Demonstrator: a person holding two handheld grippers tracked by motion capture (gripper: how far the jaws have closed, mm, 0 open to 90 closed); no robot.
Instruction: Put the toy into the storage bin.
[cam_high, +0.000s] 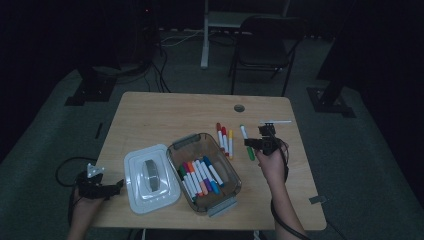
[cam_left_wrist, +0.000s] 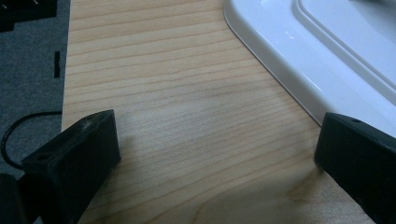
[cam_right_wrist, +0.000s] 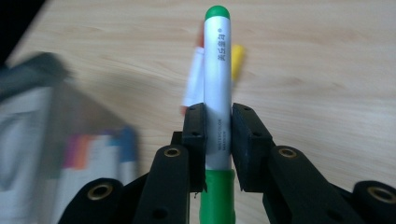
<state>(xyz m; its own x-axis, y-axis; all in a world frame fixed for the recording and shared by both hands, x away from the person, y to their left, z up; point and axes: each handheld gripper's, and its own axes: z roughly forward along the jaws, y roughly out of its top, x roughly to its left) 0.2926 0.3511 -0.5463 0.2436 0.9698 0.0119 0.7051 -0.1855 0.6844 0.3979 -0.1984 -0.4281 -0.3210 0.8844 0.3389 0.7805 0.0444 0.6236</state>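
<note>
My right gripper is shut on a green-capped white marker, held just above the wooden table; in the high view this marker sits at the gripper's tips, right of the clear box. Several coloured markers lie in the box. Three more markers rest on the table beside it. My left gripper stands open and holds nothing at the table's left edge, its jaws wide apart beside the white lid.
The white lid lies flat, left of the box. A cable hole and a thin white stick are farther back. A folding chair stands beyond the table on the dark floor.
</note>
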